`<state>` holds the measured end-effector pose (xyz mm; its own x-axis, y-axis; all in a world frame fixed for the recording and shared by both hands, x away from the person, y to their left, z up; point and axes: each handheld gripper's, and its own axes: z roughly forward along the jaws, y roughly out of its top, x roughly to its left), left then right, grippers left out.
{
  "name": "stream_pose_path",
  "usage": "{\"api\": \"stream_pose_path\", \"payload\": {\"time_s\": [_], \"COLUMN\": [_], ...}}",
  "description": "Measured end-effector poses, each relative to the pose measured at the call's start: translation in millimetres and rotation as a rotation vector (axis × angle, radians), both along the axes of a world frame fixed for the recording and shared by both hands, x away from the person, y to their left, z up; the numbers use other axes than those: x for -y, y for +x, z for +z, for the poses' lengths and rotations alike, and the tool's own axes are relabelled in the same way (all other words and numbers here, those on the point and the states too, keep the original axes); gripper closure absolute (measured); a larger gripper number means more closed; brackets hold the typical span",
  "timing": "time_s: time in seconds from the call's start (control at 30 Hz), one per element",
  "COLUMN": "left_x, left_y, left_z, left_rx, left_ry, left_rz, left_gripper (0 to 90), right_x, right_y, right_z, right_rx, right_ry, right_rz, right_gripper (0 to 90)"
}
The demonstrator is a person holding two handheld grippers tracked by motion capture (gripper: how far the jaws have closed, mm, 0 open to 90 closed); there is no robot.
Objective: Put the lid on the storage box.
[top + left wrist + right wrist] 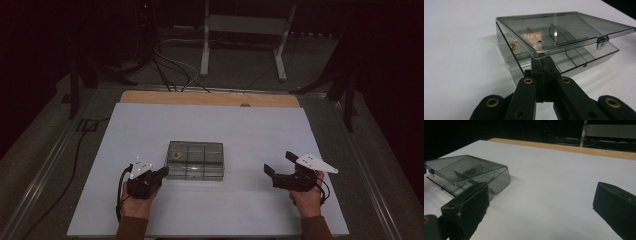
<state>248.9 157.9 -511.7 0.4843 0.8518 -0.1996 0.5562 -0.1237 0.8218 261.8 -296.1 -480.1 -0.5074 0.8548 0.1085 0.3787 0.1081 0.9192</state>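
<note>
From the high view we look down and forward at the whole white table (210, 125). The left gripper view sits very close to the clear box (559, 40), low by its near corner. The right gripper view looks low across the table from farther off. All three show that box.

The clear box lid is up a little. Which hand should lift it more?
Left, probably. The left gripper sits shut right at the raised front edge of the lid of the clear box. The right gripper is open, off to the side.
</note>
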Motion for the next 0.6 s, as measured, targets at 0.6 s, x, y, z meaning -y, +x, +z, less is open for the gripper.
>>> {"api": "stream_pose_path", "payload": {"time_s": [0.6], "left_x": [0.7], "left_y": [-6.6], "left_z": [-8.9], "left_rx": [-0.045], "left_ry": [0.03], "left_rz": [-0.018], "left_gripper": [90.0], "right_x": [-1.4], "right_y": [-4.4], "right_z": [-1.4], "right_rx": [0.009], "right_ry": [-0.002], "right_rz": [0.005], "right_gripper": [0.5]}}
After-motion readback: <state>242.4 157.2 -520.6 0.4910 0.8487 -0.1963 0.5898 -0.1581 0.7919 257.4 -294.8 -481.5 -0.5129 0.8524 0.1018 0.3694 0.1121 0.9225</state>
